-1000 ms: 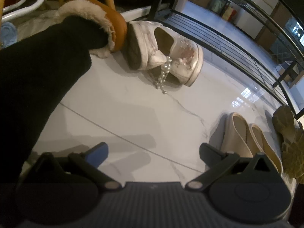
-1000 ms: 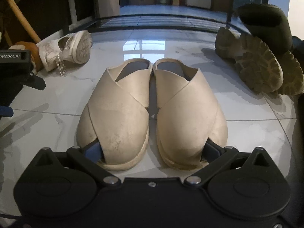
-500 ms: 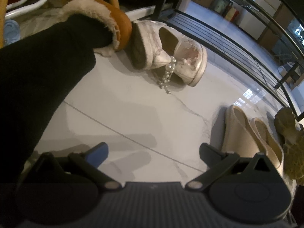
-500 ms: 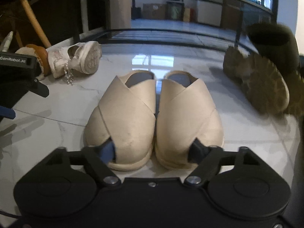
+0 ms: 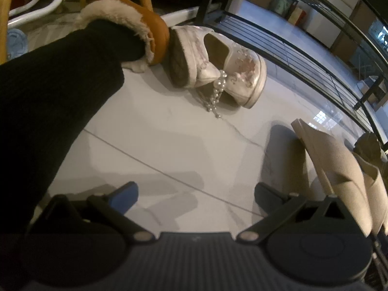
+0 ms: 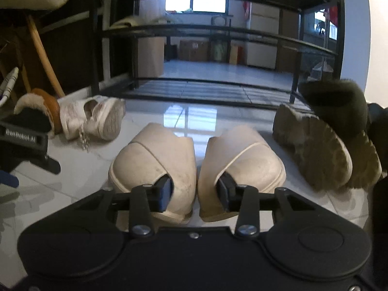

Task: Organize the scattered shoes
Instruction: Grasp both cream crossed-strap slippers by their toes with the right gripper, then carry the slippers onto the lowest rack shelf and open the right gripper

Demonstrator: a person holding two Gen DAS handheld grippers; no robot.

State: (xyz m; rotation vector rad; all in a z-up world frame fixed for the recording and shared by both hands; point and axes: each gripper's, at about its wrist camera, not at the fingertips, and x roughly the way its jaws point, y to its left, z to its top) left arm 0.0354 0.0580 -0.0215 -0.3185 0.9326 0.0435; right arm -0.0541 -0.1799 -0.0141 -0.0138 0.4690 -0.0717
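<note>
The right gripper (image 6: 196,191), wide a second ago, has closed on the toes of the beige slippers (image 6: 196,167) and tilted them off the floor (image 6: 72,177) before the rack (image 6: 218,92); the left gripper (image 5: 196,194) hangs open, empty.

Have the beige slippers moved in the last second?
Yes. The beige slippers, pinched by the right gripper, are tilted heel-up toward the black shoe rack.

beige slippers (image 5: 339,169): cut off right | dark boot (image 6: 339,104): blurred
</note>
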